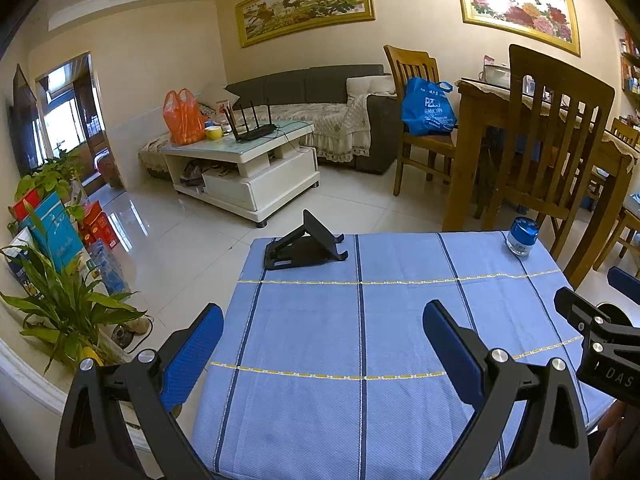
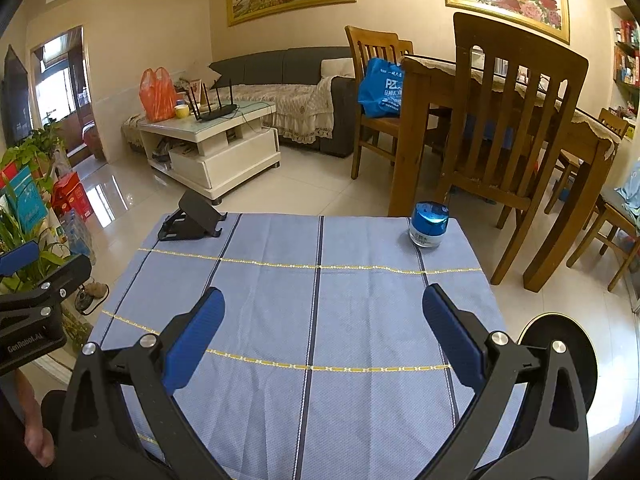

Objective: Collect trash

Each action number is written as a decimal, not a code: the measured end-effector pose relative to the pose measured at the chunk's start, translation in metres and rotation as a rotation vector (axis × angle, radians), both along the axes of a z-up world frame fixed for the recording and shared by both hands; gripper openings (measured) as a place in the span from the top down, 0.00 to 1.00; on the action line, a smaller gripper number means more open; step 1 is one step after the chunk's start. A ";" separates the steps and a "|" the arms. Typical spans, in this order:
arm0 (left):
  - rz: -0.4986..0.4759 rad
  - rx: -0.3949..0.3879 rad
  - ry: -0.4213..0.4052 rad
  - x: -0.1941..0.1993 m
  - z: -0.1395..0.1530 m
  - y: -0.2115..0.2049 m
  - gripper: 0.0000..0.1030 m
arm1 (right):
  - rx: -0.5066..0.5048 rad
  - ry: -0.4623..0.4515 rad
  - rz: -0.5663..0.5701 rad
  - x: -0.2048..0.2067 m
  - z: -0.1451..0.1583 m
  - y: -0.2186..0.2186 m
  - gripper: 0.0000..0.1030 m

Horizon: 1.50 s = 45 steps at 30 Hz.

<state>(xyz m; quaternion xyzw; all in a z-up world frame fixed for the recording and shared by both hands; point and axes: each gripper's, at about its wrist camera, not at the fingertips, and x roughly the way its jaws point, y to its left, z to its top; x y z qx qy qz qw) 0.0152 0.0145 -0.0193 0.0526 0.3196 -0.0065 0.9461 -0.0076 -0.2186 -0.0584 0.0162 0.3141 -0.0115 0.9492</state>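
Observation:
My left gripper (image 1: 322,322) is open and empty above the near part of a small table with a blue checked cloth (image 1: 400,320). My right gripper (image 2: 323,306) is open and empty above the same cloth (image 2: 320,300). A black folding phone stand (image 1: 302,246) sits at the far left corner of the table; it also shows in the right wrist view (image 2: 194,218). A small glass jar with a blue lid (image 1: 523,236) stands at the far right corner, also seen from the right wrist (image 2: 429,229). No loose trash shows on the cloth.
A round black bin (image 2: 560,360) sits on the floor right of the table. Wooden chairs (image 2: 512,128) and a dining table (image 2: 500,92) stand behind. A white coffee table (image 1: 240,160) holds an orange bag (image 1: 182,118). Potted plants (image 1: 60,300) stand at left.

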 end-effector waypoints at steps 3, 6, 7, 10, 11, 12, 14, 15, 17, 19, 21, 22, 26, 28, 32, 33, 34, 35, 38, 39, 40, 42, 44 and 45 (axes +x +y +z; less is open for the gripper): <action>-0.001 0.004 -0.003 0.000 0.001 0.000 0.06 | -0.001 -0.001 -0.001 0.000 0.000 0.000 0.05; -0.001 0.004 -0.003 0.001 0.001 -0.001 0.06 | 0.000 0.000 0.001 0.000 0.000 0.000 0.05; -0.001 0.004 -0.003 0.001 0.001 -0.001 0.06 | -0.001 0.001 0.002 -0.001 -0.001 0.001 0.05; -0.001 0.006 -0.004 0.001 0.001 -0.001 0.06 | 0.000 0.002 0.004 -0.001 -0.003 0.001 0.05; -0.001 0.006 -0.003 0.001 0.001 -0.001 0.06 | 0.000 0.002 0.003 -0.001 -0.003 0.002 0.05; -0.003 0.003 -0.002 0.001 0.001 0.000 0.06 | 0.000 0.001 0.003 -0.001 -0.002 0.001 0.05; 0.000 0.000 0.004 0.001 0.001 0.000 0.06 | 0.000 0.001 0.003 -0.002 -0.002 0.002 0.05; 0.003 0.001 0.004 0.001 0.000 0.000 0.06 | 0.000 0.001 0.003 -0.001 -0.002 0.001 0.05; 0.010 0.007 0.000 0.001 0.000 0.001 0.06 | -0.001 0.002 0.003 -0.001 -0.002 0.001 0.05; 0.009 0.006 -0.001 0.002 0.000 0.001 0.06 | 0.001 0.003 0.005 -0.002 -0.002 0.001 0.05; 0.006 -0.001 0.000 0.002 0.000 0.003 0.06 | 0.001 0.003 0.005 -0.002 -0.002 0.002 0.05; 0.006 -0.002 0.001 0.003 0.000 0.003 0.06 | 0.000 0.003 0.006 -0.003 -0.003 0.003 0.05; 0.006 0.000 0.000 0.003 0.000 0.003 0.06 | -0.002 0.004 0.008 -0.004 -0.005 0.006 0.05; 0.006 -0.004 -0.002 0.002 0.000 0.004 0.06 | -0.002 0.005 0.010 -0.005 -0.007 0.007 0.05; 0.004 -0.006 -0.010 0.000 0.000 0.005 0.06 | -0.003 0.005 0.009 -0.004 -0.007 0.007 0.05; 0.003 -0.008 -0.010 0.000 0.000 0.005 0.06 | -0.001 0.006 0.009 -0.004 -0.007 0.007 0.05; 0.001 -0.010 -0.009 -0.001 0.000 0.005 0.06 | -0.001 0.007 0.010 -0.004 -0.007 0.007 0.05; -0.003 -0.014 -0.008 -0.001 -0.001 0.005 0.06 | 0.000 0.009 0.010 -0.005 -0.008 0.008 0.05; -0.012 -0.021 0.014 0.001 -0.003 0.006 0.06 | 0.002 0.013 0.010 -0.006 -0.009 0.009 0.05; -0.016 -0.025 0.018 0.001 -0.004 0.006 0.06 | 0.003 0.014 0.010 -0.007 -0.010 0.010 0.05; -0.013 -0.024 0.018 0.001 -0.005 0.006 0.06 | 0.003 0.015 0.011 -0.007 -0.010 0.010 0.05; -0.009 -0.020 0.012 0.001 -0.004 0.006 0.06 | 0.003 0.015 0.011 -0.006 -0.009 0.009 0.05; -0.009 -0.022 0.003 0.001 -0.003 0.006 0.06 | 0.004 0.016 0.010 -0.006 -0.009 0.009 0.05; -0.008 -0.021 0.000 0.001 -0.003 0.006 0.06 | 0.004 0.017 0.011 -0.006 -0.009 0.010 0.05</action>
